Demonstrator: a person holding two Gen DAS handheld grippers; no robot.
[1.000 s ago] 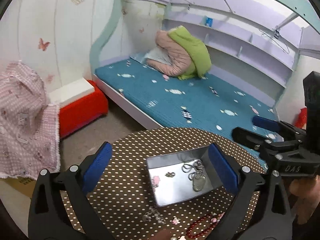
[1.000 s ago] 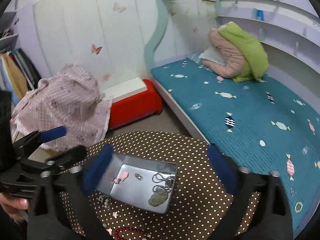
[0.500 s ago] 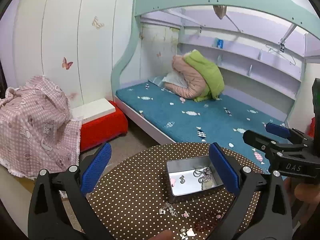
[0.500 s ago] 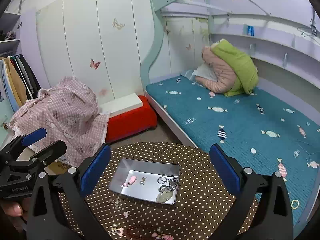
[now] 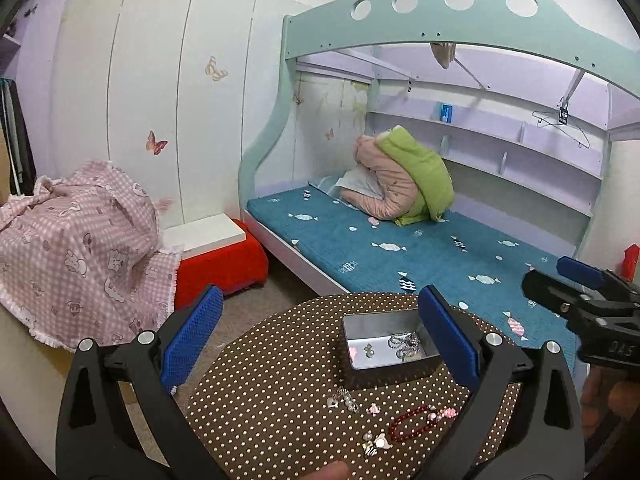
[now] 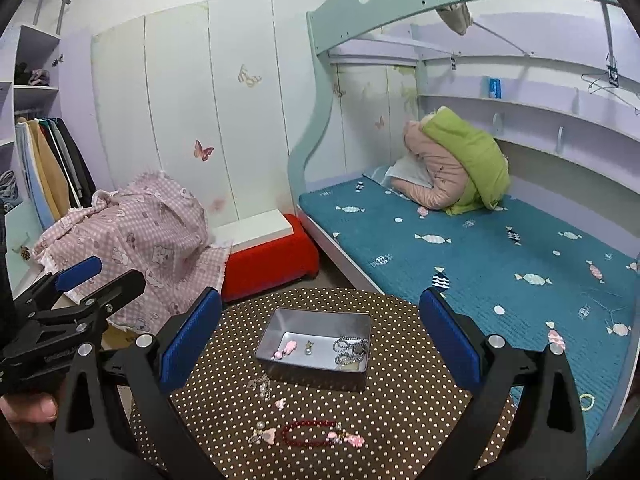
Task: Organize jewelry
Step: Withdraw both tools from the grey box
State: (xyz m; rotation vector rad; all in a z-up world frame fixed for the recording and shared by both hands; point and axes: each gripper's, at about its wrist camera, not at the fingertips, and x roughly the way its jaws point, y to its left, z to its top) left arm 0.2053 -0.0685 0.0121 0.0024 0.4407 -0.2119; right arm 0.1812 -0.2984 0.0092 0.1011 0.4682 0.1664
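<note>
Your left gripper (image 5: 320,340) has its blue ribbed pads spread wide and holds nothing; your right gripper (image 6: 320,340) is just as wide apart and equally empty, both hanging above the round table (image 6: 400,400) without touching it. The table wears a brown cloth with small pale dots. In the right wrist view, a rectangular grey metal tin (image 6: 316,344) with rounded corners sits near the table's centre, around 12 o'clock from your fingers. Inside it lie a coiled silver bead chain (image 6: 351,348) at the 3 o'clock end, a small stud (image 6: 308,347) mid-tray, and a pink charm (image 6: 285,349) toward 9 o'clock. Loose on the cloth, a dark red bead bracelet (image 6: 310,432) with a pink trinket lies at 6 o'clock from the tin, pearl-and-pink pieces (image 6: 264,434) just beside it at its 9 o'clock, a clear crystal piece (image 6: 262,386) touching distance from the tin's near wall, and a tiny pink bit (image 6: 281,403) between them.
</note>
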